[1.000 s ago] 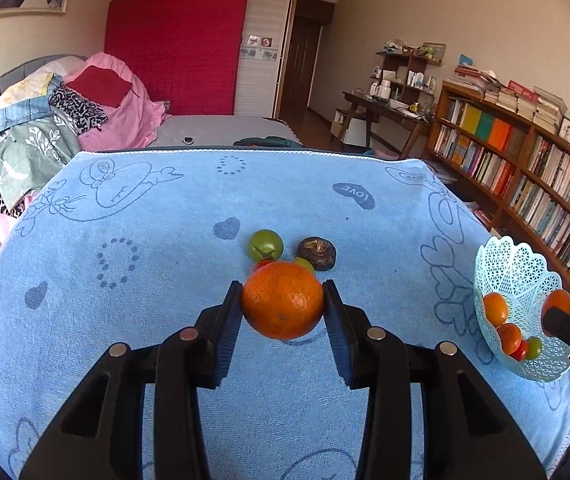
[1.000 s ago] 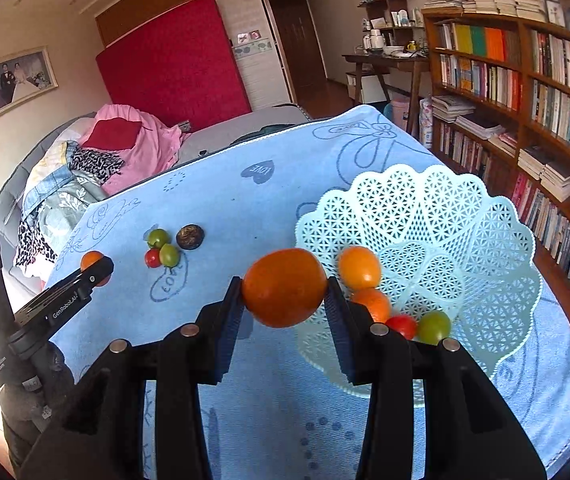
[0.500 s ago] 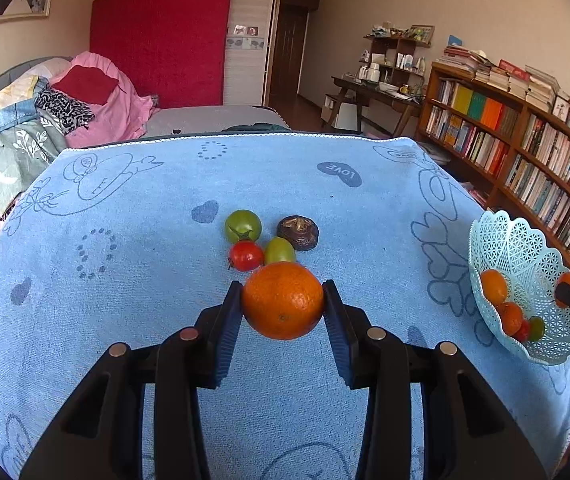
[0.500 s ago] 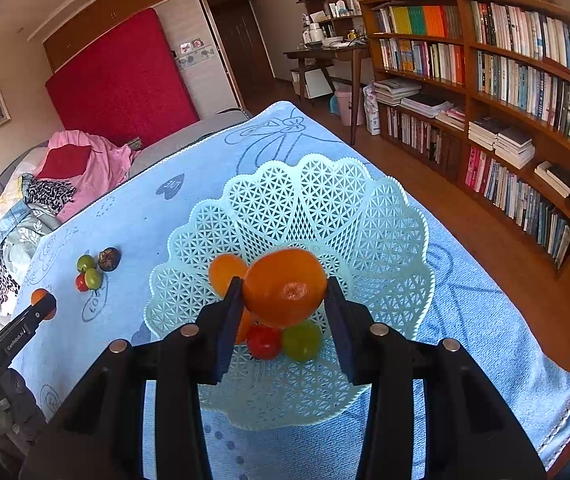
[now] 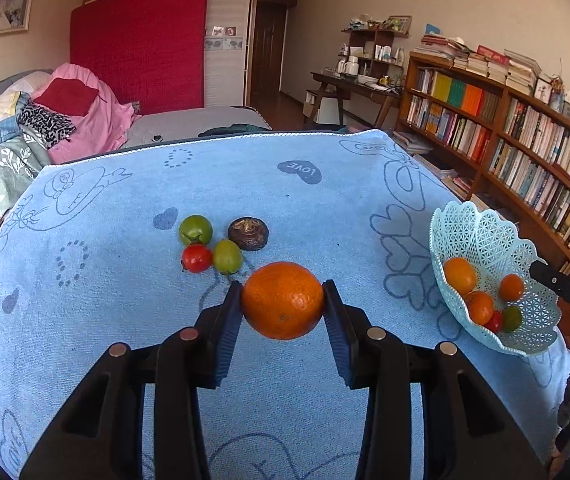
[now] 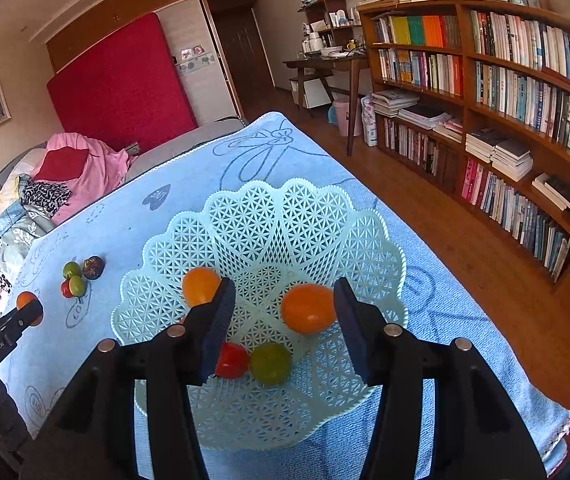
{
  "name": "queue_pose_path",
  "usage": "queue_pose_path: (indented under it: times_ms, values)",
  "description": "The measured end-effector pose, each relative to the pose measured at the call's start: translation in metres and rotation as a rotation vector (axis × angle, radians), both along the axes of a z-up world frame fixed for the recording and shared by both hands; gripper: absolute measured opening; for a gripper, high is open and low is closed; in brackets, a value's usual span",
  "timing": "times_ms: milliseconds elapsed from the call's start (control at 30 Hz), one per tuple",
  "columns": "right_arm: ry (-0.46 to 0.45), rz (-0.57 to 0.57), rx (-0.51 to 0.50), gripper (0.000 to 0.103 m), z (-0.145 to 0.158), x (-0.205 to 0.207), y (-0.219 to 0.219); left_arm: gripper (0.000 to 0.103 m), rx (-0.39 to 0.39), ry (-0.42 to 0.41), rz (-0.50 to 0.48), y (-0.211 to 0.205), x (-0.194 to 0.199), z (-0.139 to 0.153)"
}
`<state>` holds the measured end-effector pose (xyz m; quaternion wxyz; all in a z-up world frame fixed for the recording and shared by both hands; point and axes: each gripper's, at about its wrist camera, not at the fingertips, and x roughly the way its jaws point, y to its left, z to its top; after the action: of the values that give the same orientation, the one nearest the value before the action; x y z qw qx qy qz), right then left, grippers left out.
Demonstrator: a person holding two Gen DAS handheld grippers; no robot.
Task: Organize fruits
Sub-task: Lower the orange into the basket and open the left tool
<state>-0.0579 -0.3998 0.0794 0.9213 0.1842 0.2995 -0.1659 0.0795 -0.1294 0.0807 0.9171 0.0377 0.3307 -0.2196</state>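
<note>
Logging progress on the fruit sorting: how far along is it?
Done: five fruits lie in the basket, including the orange fruit that the right hand-held gripper has just opened over. In hand: the left hand-held gripper grips an orange. Left: four small fruits on the cloth.

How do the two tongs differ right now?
The left tongs are clamped on an orange above the blue cloth; the right tongs have just been opening, pads clear of the orange fruit between them. Left sits short of the basket; right is over it. Both are black with blue pads.
</note>
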Motion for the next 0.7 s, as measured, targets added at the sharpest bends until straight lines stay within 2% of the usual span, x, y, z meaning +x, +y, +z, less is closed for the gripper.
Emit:
queue_pose_path:
  times_ms: [433, 567, 700]
  values:
    - [-0.068, 0.027, -0.009, 0.053, 0.011, -0.018, -0.019, 0.041, 0.008, -0.018, -0.152, -0.079, -0.022, 0.015]
    - [-0.091, 0.019, -0.026, 0.061, 0.015, -0.022, -0.025, 0.041, 0.022, -0.015, -0.204, -0.109, -0.028, 0.014]
    - [-0.113, 0.011, -0.019, 0.061, 0.016, -0.027, -0.032, 0.041, 0.033, -0.017, -0.246, -0.135, -0.034, 0.015]
